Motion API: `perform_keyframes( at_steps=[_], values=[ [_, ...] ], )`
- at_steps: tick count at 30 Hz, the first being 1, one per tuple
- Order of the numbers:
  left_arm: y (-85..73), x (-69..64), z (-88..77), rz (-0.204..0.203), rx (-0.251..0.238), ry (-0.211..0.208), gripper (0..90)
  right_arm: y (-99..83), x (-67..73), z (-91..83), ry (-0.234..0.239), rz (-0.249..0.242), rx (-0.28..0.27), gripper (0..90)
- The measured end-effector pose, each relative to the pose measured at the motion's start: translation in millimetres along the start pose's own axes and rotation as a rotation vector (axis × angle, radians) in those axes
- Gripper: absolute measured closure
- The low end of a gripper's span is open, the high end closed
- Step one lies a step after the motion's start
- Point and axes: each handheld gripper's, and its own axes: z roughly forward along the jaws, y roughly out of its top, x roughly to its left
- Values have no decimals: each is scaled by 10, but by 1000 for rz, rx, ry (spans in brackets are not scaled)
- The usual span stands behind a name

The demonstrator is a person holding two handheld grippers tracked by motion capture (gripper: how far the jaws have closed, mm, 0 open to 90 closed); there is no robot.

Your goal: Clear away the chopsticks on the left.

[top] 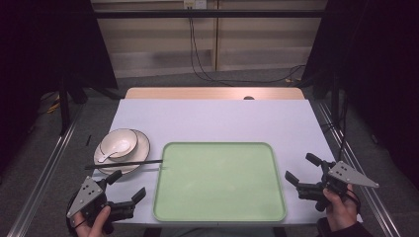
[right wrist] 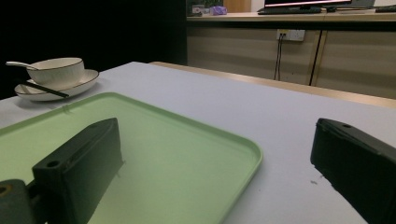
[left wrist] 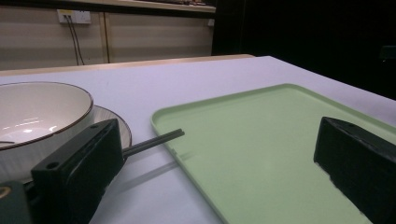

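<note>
The white surface point(top: 212, 118) is carrying a green tray point(top: 220, 181), bare, with a bowl point(top: 118, 142) stacked on a plate point(top: 140, 150) just left. Both hand-held grippers, left point(top: 126, 190) and right point(top: 300, 174), are hovering open, empty. Chopsticks point(top: 123, 163) bridging plate and tray could roll off if nudged.

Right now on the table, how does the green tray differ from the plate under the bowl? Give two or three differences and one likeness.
The green tray is rectangular with rounded corners; the plate is round. The tray is pale green; the plate is cream with a dark rim. The tray lies bare; the plate carries a bowl with a white spoon, and dark chopsticks rest across it. The tray is much the larger. Both lie flat on the table and have a raised edge.
</note>
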Motion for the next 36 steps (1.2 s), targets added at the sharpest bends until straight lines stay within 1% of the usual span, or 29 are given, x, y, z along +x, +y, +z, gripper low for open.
perform_keyframes(
  at_steps=[1,2,4,8,10,11,13,14,17,18,19,20,21,23,24,25,28,29,31,32,34,35,36],
  values=[
    [0,7,-3,0,3,-8,13,2,-1,2,0,0,-4,14],
    [3,7,-2,5,4,0,13,0,1,6,-2,-7,-2,14],
    [7,9,-1,9,8,-11,13,-2,3,5,1,-7,4,14],
    [6,14,-7,8,13,-18,13,0,10,8,4,-4,6,14],
    [1,19,-18,5,18,-26,13,-1,9,10,9,-11,6,14],
    [0,35,-46,10,23,-19,13,1,13,13,7,-11,2,14],
    [4,51,-65,13,23,-25,13,2,13,10,9,-12,5,15],
    [13,73,-104,19,33,-23,13,1,12,9,12,-14,7,15],
    [10,104,-150,21,47,-26,13,2,12,12,14,-15,5,15],
    [8,116,-166,30,61,-25,13,2,12,12,14,-15,5,15],
    [6,126,-186,52,75,-27,13,2,14,18,14,-17,5,15],
    [2,134,-200,59,79,-33,14,2,16,20,20,-16,8,15],
    [1,151,-215,69,84,-36,14,4,17,26,23,-17,7,15],
    [1,187,-234,63,87,-31,14,5,16,27,24,-20,8,15],
    [3,208,-242,66,89,-26,14,4,19,28,26,-16,10,16],
    [3,224,-247,57,88,-32,14,4,19,28,26,-16,10,16],
    [6,293,-254,57,101,-35,21,3,20,29,28,-13,12,16],
    [4,316,-256,53,109,-43,21,2,23,33,27,-12,10,16],
    [-3,365,-255,60,130,-26,23,1,26,37,31,-14,11,16],
    [-6,386,-250,56,142,-31,23,1,26,37,31,-14,11,16],
    [-3,432,-246,73,159,-20,32,1,27,37,37,-16,13,17],
    [2,459,-240,73,169,-27,41,2,24,37,37,-18,14,17],
    [10,489,-238,77,174,-23,42,2,25,39,37,-17,16,17]
  ],
)
